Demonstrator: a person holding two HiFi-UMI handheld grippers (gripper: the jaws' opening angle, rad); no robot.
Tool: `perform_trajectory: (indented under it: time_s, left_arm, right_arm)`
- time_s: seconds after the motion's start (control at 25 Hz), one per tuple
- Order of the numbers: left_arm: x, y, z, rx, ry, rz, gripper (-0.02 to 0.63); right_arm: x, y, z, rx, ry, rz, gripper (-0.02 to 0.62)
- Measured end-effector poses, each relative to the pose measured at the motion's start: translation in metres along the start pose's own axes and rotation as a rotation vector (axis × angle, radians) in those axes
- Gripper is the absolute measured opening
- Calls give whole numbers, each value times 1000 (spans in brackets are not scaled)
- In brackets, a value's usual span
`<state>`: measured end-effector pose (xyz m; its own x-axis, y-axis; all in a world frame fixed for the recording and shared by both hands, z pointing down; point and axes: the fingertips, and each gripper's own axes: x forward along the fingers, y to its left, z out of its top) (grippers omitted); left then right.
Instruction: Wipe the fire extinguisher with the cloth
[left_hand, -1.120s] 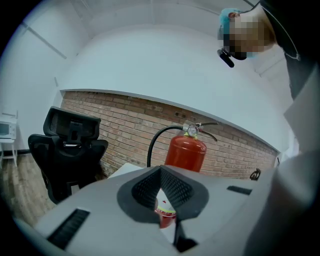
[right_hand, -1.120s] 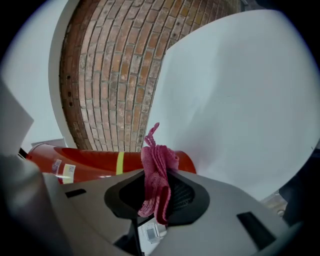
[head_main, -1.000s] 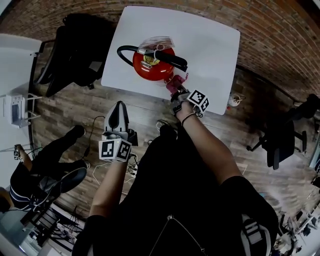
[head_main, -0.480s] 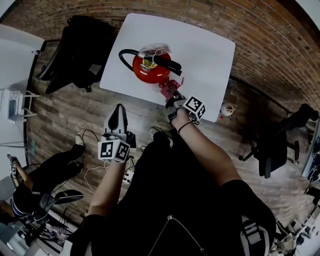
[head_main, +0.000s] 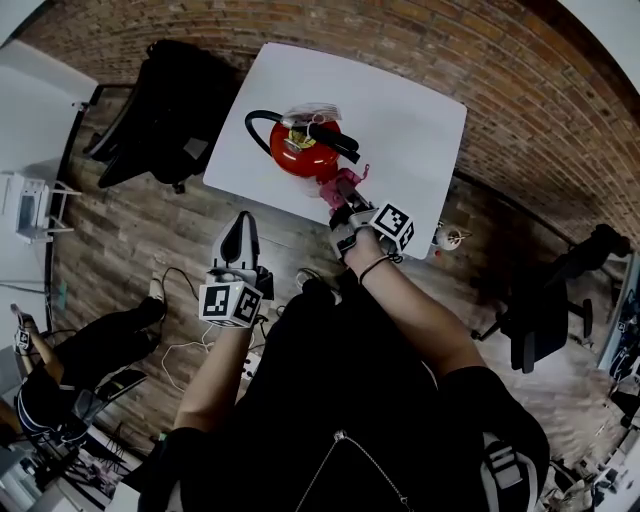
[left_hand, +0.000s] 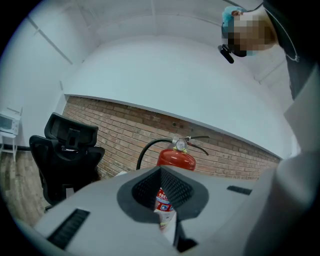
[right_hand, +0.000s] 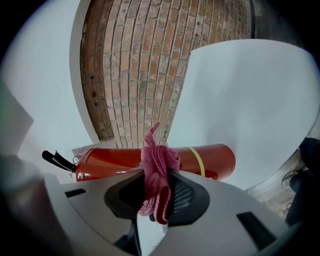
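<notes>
Right gripper view: clamping right claw (right_hand: 155, 192) on pink cloth (right_hand: 156, 170), in head view at 5 o'clock of red fire extinguisher (head_main: 300, 152) standing on tabletop (head_main: 410, 110). Holding left claw (left_hand: 162, 200) together, empty. Probably starting wiping; next, pressing cloth against cylinder.

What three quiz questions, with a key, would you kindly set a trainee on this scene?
1. True or false: the left gripper is shut on the cloth.
2. Where does the fire extinguisher stand? A on a metal shelf; B on the white table; C on a trolley.
3. Fill in: the cloth between the jaws of the right gripper is ___ in colour.
Key: 1 false, the right gripper holds the cloth and the left gripper holds nothing; 2 B; 3 pink.
</notes>
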<state>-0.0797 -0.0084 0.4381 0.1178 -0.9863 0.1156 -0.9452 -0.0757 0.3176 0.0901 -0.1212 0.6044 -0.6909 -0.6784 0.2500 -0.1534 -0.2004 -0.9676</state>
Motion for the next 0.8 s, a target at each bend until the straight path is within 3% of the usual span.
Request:
perform_trajectory:
  time_s: [0.8]
  left_arm:
    - [7,-33,23,4,-48,-60,31]
  right_arm:
    - [-40,135,-6,32,60,324,104]
